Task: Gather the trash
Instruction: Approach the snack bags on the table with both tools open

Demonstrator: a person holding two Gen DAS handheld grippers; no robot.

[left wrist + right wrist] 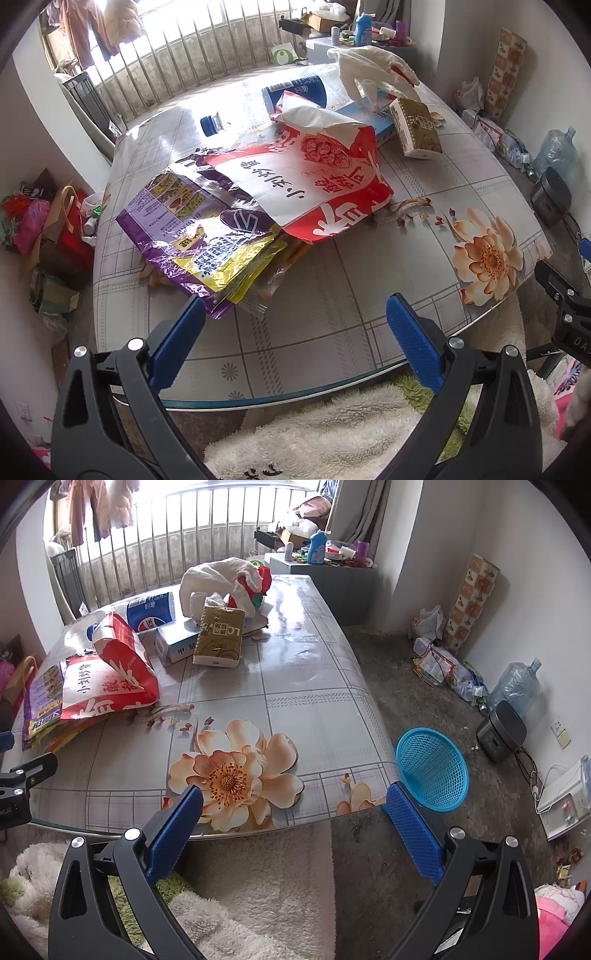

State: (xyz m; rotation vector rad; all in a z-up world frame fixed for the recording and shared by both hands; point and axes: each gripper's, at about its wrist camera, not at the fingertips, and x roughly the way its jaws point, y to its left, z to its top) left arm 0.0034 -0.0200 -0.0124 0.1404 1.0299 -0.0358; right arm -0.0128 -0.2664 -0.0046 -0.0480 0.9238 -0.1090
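Several pieces of trash sit piled toward the far left of the bench (314, 709), and neither tool has touched any of it yet. The left hand-held gripper (295, 328) hovers over the near edge with its blue pads spread wide and nothing between them; the right hand-held gripper (293, 808) is just as wide open and empty, over the bench's near corner.

Closest to the left one is the purple foil wrapper (184, 229), flat, crinkly, feather-light and probably slick, so its free near corner looks like the best pinch. Lying on it is the red-and-white snack bag (314, 184), torn open at the top, soft and likely to fold, so a pinched edge should do. Behind them the plastic bottle (266, 99) lies on its side, round and apt to roll; the neck by the blue cap seems the safer hold. The tissue pack (219, 637) is soft and squashy, beside a small blue-and-white box (177, 642).

Over on the floor by the bench's right corner, the blue mesh basket (432, 771) tilts on its side, and it looks empty.
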